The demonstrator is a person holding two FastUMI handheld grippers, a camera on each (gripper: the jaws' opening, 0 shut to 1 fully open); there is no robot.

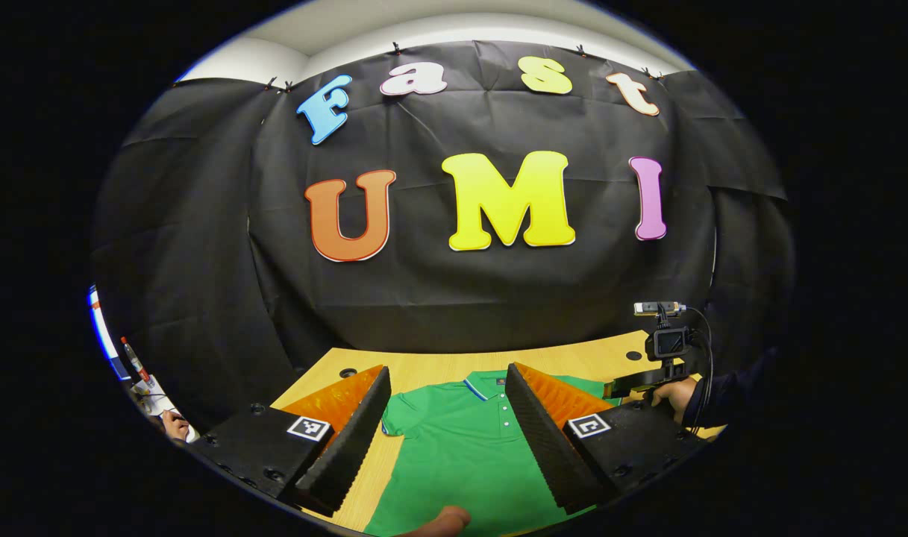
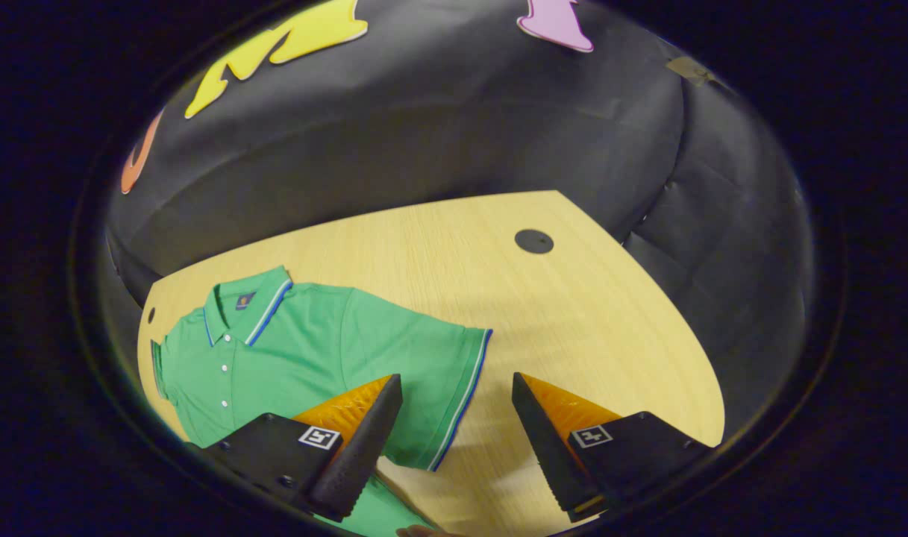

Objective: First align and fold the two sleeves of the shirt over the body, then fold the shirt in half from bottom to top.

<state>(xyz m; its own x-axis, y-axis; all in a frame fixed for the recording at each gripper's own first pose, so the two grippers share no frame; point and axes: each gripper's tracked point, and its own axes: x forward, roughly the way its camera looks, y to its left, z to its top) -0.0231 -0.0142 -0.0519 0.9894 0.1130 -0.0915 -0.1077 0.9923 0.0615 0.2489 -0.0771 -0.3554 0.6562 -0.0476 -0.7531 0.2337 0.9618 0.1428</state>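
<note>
left gripper view looks along the left gripper (image 1: 448,388), whose fingers (image 1: 357,432) stand spread wide apart with nothing between them. beyond and below them a green polo shirt (image 1: 461,455) lies flat on the light wooden table (image 1: 424,367), collar (image 1: 483,385) toward the far wall and a row of small white buttons running down its front. one short sleeve (image 1: 398,412) spreads out flat toward the left of this view, not folded over the body. at the right side of this view the right gripper (image 1: 633,385), with a small camera mounted on it, is held by a hand (image 1: 677,395) in a dark sleeve (image 1: 730,391), above the table near the shirt's other shoulder. a fingertip shows at the bottom edge, over the shirt.

right gripper view looks down at an angle past the right gripper (image 2: 457,391), its fingers (image 2: 368,436) also released and wide apart, empty. the shirt (image 2: 304,358) lies on the table (image 2: 573,313) at the left of this view, collar (image 2: 248,313) toward the far table edge. its near short sleeve (image 2: 431,388), with a striped cuff, lies spread out flat, and the cuff edge runs down into the gap between the two fingers; whether either finger touches the cloth i cannot tell. a round dark hole (image 2: 534,241) sits in the bare table well apart from the shirt.
</note>
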